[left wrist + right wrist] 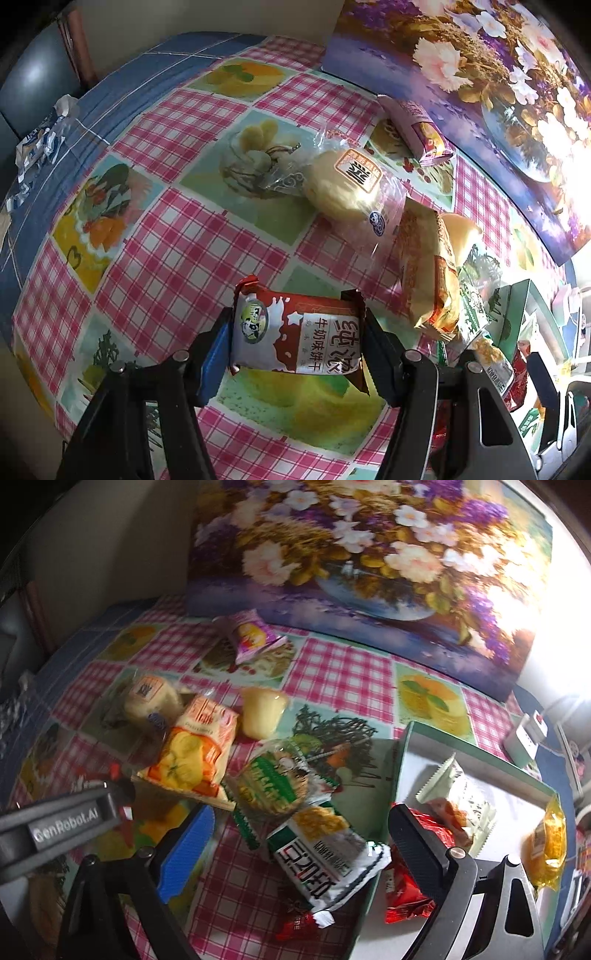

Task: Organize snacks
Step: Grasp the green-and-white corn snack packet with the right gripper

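Note:
My left gripper [295,332] is shut on a red and white milk biscuit pack [295,332], held just above the checked tablecloth. My right gripper [299,845] is open over a green and white snack pack [325,860] that leans on the edge of the green box [476,760]. Inside the box lie a pale wrapped snack [458,797], an orange snack [546,845] and a red pack [402,893]. On the table lie a round bun in clear wrap [347,184], an orange chip bag [192,760], a green cookie pack [277,782], a yellow jelly cup [262,712] and a purple pack [251,635].
A flower painting [369,554] leans against the wall at the back of the table. Crumpled wrappers [44,136] lie at the far left edge on the blue cloth. A white power strip [524,738] sits behind the box. The left gripper's body [62,823] crosses the right wrist view.

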{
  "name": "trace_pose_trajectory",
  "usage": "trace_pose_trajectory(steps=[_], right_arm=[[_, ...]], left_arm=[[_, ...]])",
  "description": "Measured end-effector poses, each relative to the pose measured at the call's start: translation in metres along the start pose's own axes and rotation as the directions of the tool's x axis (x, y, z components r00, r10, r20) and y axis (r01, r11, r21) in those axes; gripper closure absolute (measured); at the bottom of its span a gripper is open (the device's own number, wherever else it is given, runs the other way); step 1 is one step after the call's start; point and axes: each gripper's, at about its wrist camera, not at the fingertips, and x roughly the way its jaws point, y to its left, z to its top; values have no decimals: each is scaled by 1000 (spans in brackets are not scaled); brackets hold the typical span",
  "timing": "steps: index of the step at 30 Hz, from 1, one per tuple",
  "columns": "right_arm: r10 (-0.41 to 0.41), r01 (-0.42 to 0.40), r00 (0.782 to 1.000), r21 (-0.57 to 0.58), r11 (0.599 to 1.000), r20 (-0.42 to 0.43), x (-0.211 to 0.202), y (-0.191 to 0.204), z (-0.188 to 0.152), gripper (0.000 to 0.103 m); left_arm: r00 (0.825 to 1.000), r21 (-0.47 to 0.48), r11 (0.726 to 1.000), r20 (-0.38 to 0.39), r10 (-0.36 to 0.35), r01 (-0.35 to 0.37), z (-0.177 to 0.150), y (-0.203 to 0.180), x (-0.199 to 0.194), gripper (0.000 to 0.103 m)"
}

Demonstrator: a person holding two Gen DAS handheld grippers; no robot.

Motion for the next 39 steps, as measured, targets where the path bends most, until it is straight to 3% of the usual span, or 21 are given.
trace_pose_trajectory(steps=[10,17,21,25,29,31,39], right_arm=[[-39,37,996,-27,999,-83,16,2,-9,6],[79,-76,985,23,997,-150,22,0,-12,6],[151,-137,973,91,986,-173,24,-5,-15,14],[156,-133,968,123,983,-199,30,-9,-17,27],[125,-104,964,104,989,-233,35,-6,-20,33],[84,-69,968,69,995,-235,35,-3,-21,41],[84,-67,974,85,994,-210,24,-5,-18,49]], left_arm=[[1000,12,1000,2,-5,5,2,-6,3,36],[1000,13,1000,1,-8,8,2,-6,3,36],[1000,14,1000,-1,-11,11,3,-6,4,36],[1000,17,1000,-4,-12,12,3,-6,4,36],[1000,19,1000,-9,-14,14,3,-7,5,36],[1000,20,1000,-11,-15,15,2,-7,6,36],[1000,26,1000,-6,-17,17,3,-7,5,36]])
